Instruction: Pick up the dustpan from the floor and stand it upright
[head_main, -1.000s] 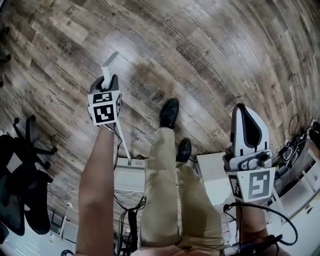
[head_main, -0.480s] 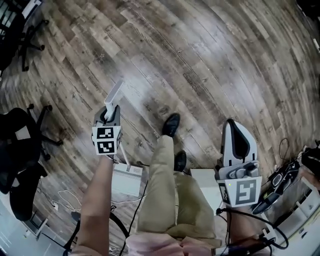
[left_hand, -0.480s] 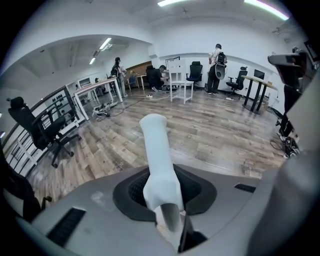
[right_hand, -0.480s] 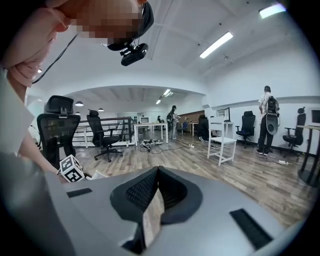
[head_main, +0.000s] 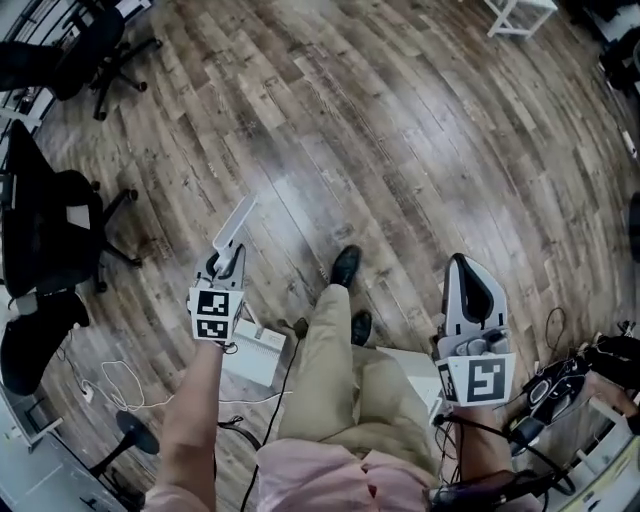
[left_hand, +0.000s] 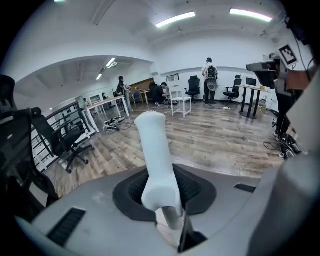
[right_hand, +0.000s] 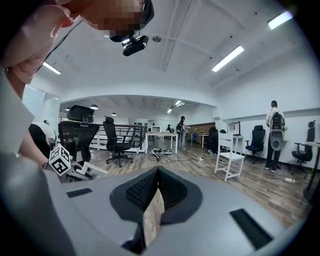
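The dustpan's white handle (head_main: 232, 228) sticks up and forward out of my left gripper (head_main: 222, 262), which is shut on it. A thin pole runs down from there to the white pan (head_main: 258, 352) near the floor, beside the person's legs. In the left gripper view the handle (left_hand: 152, 155) rises from between the shut jaws of the left gripper (left_hand: 160, 200). My right gripper (head_main: 465, 264) is held at the right, shut, with nothing in it. The right gripper view shows the right gripper (right_hand: 157, 187) with its jaws together, and the left gripper (right_hand: 62, 160) off to the left.
The person's legs and black shoes (head_main: 345, 265) stand between the grippers on the wood floor. Black office chairs (head_main: 50, 225) are at the left, and another chair (head_main: 100, 40) at the top left. A white box (head_main: 420, 365) and cables (head_main: 560, 380) lie at the lower right.
The head view has pulled back from the floor and shows more of the room. Both grippers sit lower in the picture. The left one still holds the handle; the right stays shut.
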